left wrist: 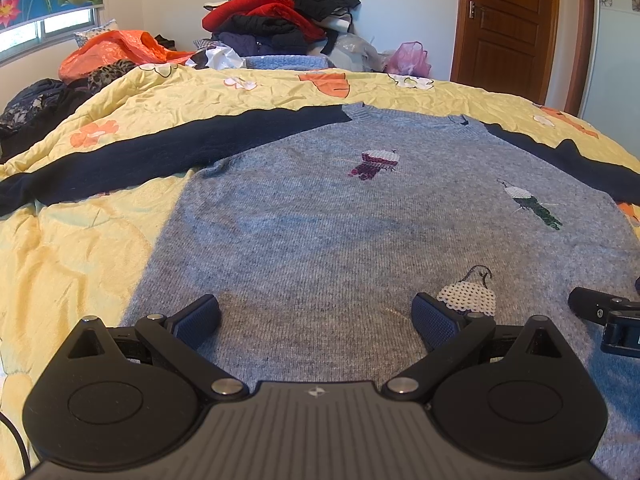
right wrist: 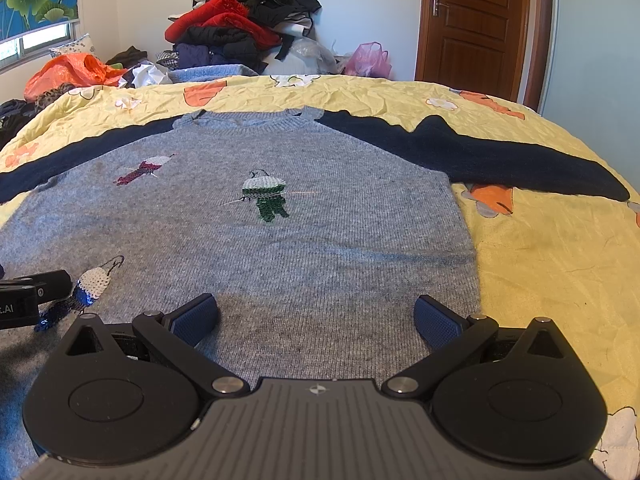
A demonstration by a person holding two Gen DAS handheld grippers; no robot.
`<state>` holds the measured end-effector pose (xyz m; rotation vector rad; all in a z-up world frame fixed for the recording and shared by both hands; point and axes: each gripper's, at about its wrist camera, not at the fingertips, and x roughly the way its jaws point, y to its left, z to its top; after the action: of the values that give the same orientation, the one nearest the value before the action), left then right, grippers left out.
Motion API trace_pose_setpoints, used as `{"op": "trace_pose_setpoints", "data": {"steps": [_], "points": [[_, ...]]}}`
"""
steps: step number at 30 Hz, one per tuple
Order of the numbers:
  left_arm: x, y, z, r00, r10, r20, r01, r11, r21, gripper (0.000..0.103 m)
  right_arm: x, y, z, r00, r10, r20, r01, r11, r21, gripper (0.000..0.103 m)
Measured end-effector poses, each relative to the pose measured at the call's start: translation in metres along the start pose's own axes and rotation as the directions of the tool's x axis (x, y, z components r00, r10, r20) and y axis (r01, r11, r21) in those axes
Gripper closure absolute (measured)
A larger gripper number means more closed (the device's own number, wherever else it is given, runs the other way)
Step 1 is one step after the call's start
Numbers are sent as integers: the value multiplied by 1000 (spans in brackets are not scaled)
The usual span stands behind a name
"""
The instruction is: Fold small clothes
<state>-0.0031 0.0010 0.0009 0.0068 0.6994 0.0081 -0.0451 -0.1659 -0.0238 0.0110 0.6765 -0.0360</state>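
A yellow quilt (left wrist: 100,240) with orange and white flowers covers the bed, and on it a grey sweater (left wrist: 320,220) lies spread flat, front up, its neck toward 12 o'clock and its hem toward 6 o'clock. Its two dark navy sleeves (right wrist: 500,156) stretch straight out toward 9 and 3 o'clock. Past the quilt, at 12 o'clock, a heap of red and black clothes (left wrist: 280,8) stands against the wall, with a brown door (left wrist: 508,32) at 2 o'clock. Sequin birds (right wrist: 266,196) dot the sweater's front. The left gripper (left wrist: 316,320) hangs over the hem near the sweater's 7 o'clock corner, its jaws spread wide with nothing between them. The right gripper (right wrist: 316,318) hangs over the hem near the 5 o'clock corner, likewise spread wide and holding nothing.
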Motion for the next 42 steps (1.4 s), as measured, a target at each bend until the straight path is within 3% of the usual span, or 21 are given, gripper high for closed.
{"op": "trace_pose_setpoints", "data": {"steps": [42], "points": [[-6,1,-4,1000,8,3,-8,1000,-5,0,-1,2,-1,1000,-1,-1,1,1000,-3,0]]}}
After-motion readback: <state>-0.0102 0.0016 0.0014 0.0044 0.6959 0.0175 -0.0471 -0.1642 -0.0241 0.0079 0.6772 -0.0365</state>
